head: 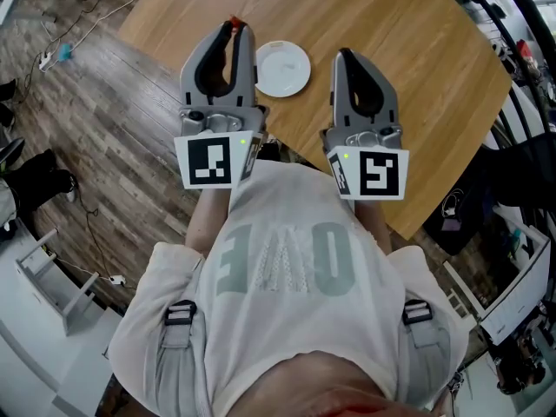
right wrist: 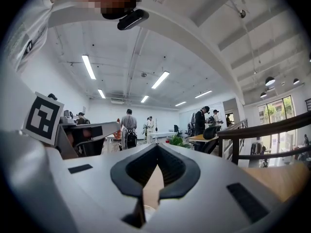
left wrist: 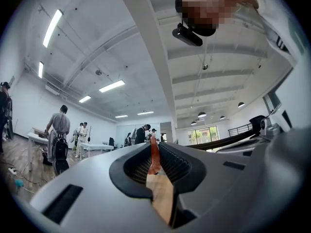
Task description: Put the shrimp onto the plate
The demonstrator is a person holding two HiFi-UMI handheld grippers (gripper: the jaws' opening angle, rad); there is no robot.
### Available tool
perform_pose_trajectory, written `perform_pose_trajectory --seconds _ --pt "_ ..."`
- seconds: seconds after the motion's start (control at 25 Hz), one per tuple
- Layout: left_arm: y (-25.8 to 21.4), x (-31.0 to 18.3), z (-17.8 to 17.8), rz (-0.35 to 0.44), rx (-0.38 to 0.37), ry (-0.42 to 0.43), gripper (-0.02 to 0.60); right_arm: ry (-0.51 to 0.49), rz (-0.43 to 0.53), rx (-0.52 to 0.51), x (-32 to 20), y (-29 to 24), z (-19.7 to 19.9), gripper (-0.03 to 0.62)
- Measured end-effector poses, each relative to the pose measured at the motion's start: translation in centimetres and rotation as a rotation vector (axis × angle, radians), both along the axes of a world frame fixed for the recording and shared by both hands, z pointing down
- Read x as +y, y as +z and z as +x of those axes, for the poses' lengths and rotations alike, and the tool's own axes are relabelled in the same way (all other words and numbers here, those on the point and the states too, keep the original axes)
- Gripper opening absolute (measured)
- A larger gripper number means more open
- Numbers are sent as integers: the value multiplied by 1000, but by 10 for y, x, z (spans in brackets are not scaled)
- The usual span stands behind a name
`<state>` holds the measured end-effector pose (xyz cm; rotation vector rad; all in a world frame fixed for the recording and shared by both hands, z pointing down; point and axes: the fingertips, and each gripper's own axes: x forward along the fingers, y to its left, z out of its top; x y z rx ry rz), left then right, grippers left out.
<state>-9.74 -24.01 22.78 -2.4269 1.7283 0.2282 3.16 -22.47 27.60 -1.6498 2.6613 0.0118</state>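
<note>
Left tool (head: 234, 29) clenched on shrimp (left wrist: 154, 155), long axis along the jaws. Plate (head: 282, 68) just beside at 4 o'clock. Right tool (head: 346, 55) closed, empty.

Bright, even white light fills all three views. Long ceiling strips (left wrist: 52, 27) and far windows (left wrist: 204, 134) glare pale in the gripper views. The wide lenses bow straight lines and leave black corners. Close up, the left gripper (left wrist: 153, 141), the shrimp (left wrist: 154, 155) in it and the right gripper (right wrist: 156, 147) are soft, out of focus. Shadows on the table (head: 391, 42) in the head view are faint
</note>
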Motion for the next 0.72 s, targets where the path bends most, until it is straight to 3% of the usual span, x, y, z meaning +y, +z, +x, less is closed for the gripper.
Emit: perform_pose_trajectory --seconds 0.08,0.28,0.72 --pt "8 -4 6 -28 -1 18 57 8 -7 5 -2 2 4 20" --pt "49 -19 12 -182 -53 12 57 18 -36 29 -4 11 9 19" --pt "137 -37 24 -403 -105 51 57 36 -79 59 -7 27 15 20"
